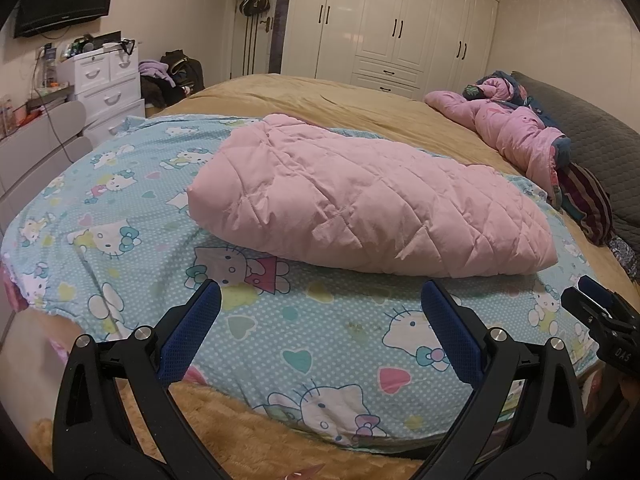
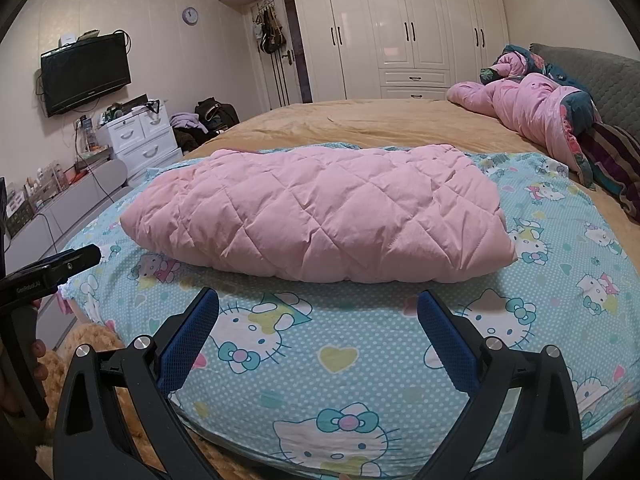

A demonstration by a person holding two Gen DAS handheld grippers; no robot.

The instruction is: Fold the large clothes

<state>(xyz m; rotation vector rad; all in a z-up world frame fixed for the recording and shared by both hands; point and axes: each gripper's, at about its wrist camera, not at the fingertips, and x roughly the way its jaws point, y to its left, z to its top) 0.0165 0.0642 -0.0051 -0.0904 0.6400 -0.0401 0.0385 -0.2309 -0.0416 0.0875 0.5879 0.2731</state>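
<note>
**Kid:** Where is the thing we have to fold?

**Helper:** It's the pink quilted jacket [image 1: 360, 200]. It lies on the blue cat sheet [image 1: 132, 208], right in front of both grippers, a little way past their tips. It already looks folded into a puffy bundle.

**Kid:** Which way does it stretch?

**Helper:** Its long side runs left to right across both views, so the fingers point at its long near edge.

**Kid:** Which gripper is closer?

**Helper:** I think they are about the same. The left gripper [image 1: 322, 300] points more at the left part of the jacket. The right gripper [image 2: 318, 308] points at the middle and right part. (You can spot each one peeking into the other's view, at the edge.)

**Kid:** Are the fingers squeezing anything?

**Helper:** No. The blue pads [image 1: 192, 332] of the left one stand wide apart with only sheet between them. The right one is spread wide too, and holds nothing. Neither touches the jacket.

**Kid:** So what next?

**Helper:** My guess is that each would reach forward to its own end of the near edge.
</note>
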